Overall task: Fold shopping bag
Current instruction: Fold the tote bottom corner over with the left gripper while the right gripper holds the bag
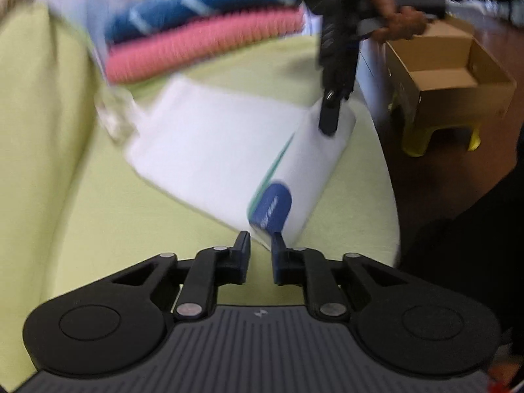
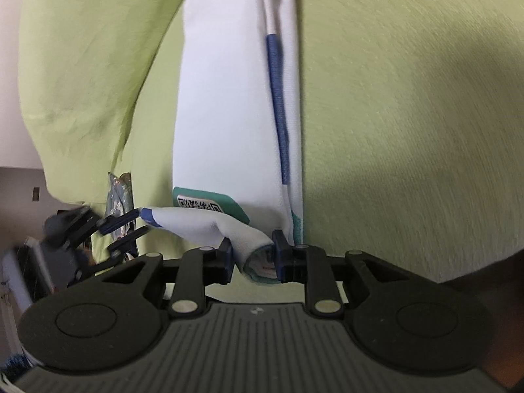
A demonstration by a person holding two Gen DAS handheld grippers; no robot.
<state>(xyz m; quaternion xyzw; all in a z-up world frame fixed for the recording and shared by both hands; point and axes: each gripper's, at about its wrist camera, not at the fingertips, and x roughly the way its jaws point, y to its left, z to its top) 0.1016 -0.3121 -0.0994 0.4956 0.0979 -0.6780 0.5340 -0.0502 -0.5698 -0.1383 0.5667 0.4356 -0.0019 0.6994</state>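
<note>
A: Lying flat on the green sofa seat [image 1: 82, 196], the white shopping bag [image 1: 209, 144] is shown with one side strip turned over onto its main panel. How is its long axis set against the two tools?

B: In the right wrist view the bag [image 2: 222, 104] is seen running straight away from the right gripper [image 2: 252, 255], so its long axis is in line with that tool's fingers. The near corner is rolled into a small tube and is pinched between the fingers, which are clamped on the cloth. In the left wrist view the same gripper [image 1: 329, 121] is seen coming down on the bag's corner near the seat's front edge.

A: And the left gripper [image 1: 260, 245]?

B: It is held just short of the other corner on that same short end, where a blue label [image 1: 273, 209] is printed. Its fingers are parted with nothing between them; the bag's edge is just beyond the tips. In the right wrist view, however, a blue-marked tip of cloth appears to reach the left gripper [image 2: 132, 224], so whether contact is made cannot be told.

A: Which tool is nearer, then?

B: The right one, since the cloth is already held in it. Any fold along the length would be judged to turn on both corners of this short end being carried together toward the far end, near the stacked towels [image 1: 203, 36]. A cardboard box [image 1: 448, 65] is seen off the seat, well apart.
</note>
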